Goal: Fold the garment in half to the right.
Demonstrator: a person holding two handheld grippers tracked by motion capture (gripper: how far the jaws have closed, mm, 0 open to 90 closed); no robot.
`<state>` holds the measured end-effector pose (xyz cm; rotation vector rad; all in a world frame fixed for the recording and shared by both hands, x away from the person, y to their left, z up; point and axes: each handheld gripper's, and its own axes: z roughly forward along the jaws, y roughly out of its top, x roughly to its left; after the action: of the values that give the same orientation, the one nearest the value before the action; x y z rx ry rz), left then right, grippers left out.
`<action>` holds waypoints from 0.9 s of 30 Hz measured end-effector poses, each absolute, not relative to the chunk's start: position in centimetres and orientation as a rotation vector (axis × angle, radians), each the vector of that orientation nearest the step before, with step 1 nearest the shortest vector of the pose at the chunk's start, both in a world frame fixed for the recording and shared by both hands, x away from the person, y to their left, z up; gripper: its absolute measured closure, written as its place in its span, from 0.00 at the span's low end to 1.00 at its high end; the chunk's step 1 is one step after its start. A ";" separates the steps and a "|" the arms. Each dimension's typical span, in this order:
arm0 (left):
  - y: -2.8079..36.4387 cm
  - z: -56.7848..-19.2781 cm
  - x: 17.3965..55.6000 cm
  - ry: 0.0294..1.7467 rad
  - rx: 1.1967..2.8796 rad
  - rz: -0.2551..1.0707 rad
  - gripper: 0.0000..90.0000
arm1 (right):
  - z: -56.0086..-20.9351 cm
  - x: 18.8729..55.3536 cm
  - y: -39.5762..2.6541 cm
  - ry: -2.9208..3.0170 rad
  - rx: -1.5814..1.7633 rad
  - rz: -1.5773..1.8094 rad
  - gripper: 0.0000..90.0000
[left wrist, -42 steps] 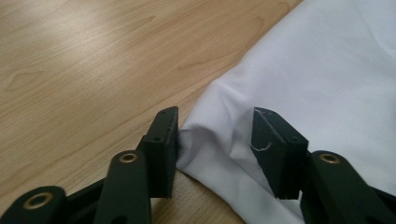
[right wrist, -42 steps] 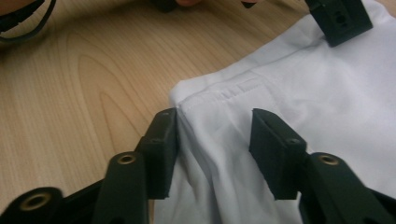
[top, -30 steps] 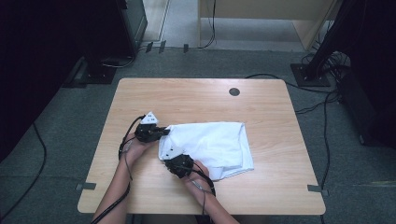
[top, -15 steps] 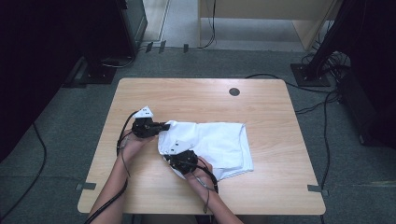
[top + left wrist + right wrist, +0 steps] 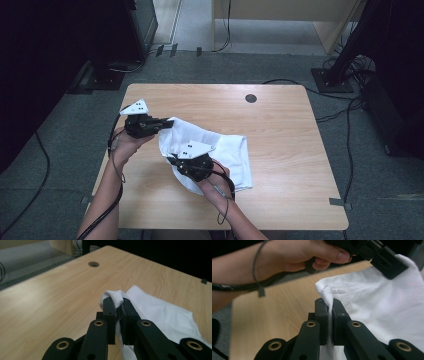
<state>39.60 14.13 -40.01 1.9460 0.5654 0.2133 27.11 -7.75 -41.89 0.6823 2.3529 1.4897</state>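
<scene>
Cloth is what we have in hand: a white cloth (image 5: 220, 150) lies a little left of the middle of the worktop (image 5: 280, 125), nearer its front edge than its back, with its left end lifted clear of the wood. We see no container on the worktop.

At the left, our left hand-held gripper (image 5: 167, 122) points toward the right edge, and its jaws are clamped on an upper left corner of the cloth; in the left gripper view a bunched fold of white fabric (image 5: 117, 296) is pinched between the two black jaws, with the rest trailing down to the wood at the right.

Just right of it and nearer the front edge, our right hand-held gripper (image 5: 172, 161) is clamped on another corner of the same end; in the right gripper view a hemmed edge (image 5: 329, 293) runs straight into the closed jaws.

Further right, the cloth's far end rests flat. Near the back edge sits a round cable hole (image 5: 251, 98), well apart from the cloth. Nothing stands between the two grippers but the cloth itself.
</scene>
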 end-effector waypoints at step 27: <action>6.3 -46.1 41.3 0.564 2.147 0.151 0.94 | -46.9 27.6 -13.9 2.483 0.804 1.321 0.97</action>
<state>41.29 6.26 -46.07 2.1474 0.5641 0.1515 27.61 -13.85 -46.92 0.8038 2.4831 1.3206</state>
